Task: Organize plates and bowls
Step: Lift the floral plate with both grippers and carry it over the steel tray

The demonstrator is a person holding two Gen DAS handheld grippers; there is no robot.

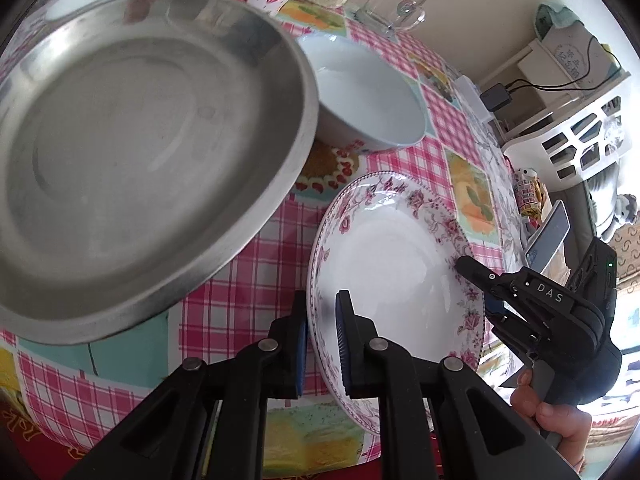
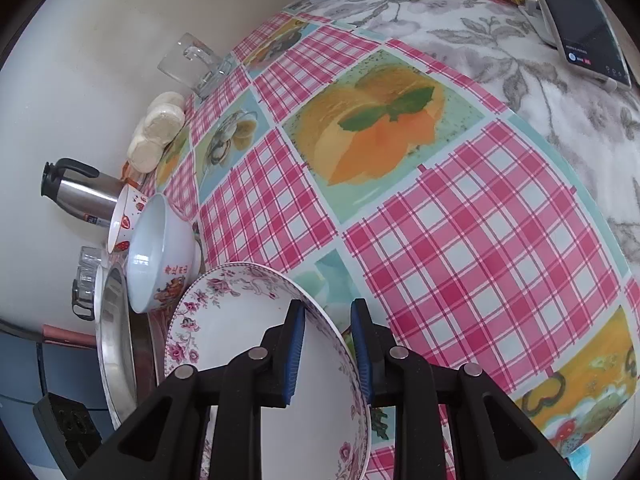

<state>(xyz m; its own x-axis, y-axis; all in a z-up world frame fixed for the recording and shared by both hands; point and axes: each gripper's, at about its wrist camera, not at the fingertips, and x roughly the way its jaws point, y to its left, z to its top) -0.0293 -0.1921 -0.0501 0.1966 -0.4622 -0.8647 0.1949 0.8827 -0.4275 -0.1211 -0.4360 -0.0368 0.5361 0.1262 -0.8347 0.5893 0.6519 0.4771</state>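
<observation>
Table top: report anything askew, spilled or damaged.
Nothing looks spilled or broken. The floral plate is tilted, gripped at opposite rims by both grippers. The glass mug may lie on its side by the wall; fisheye distortion makes that uncertain.

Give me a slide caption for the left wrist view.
Two hand-held grippers clamp opposite rims of a floral plate beside a steel pan and white bowl.
</observation>
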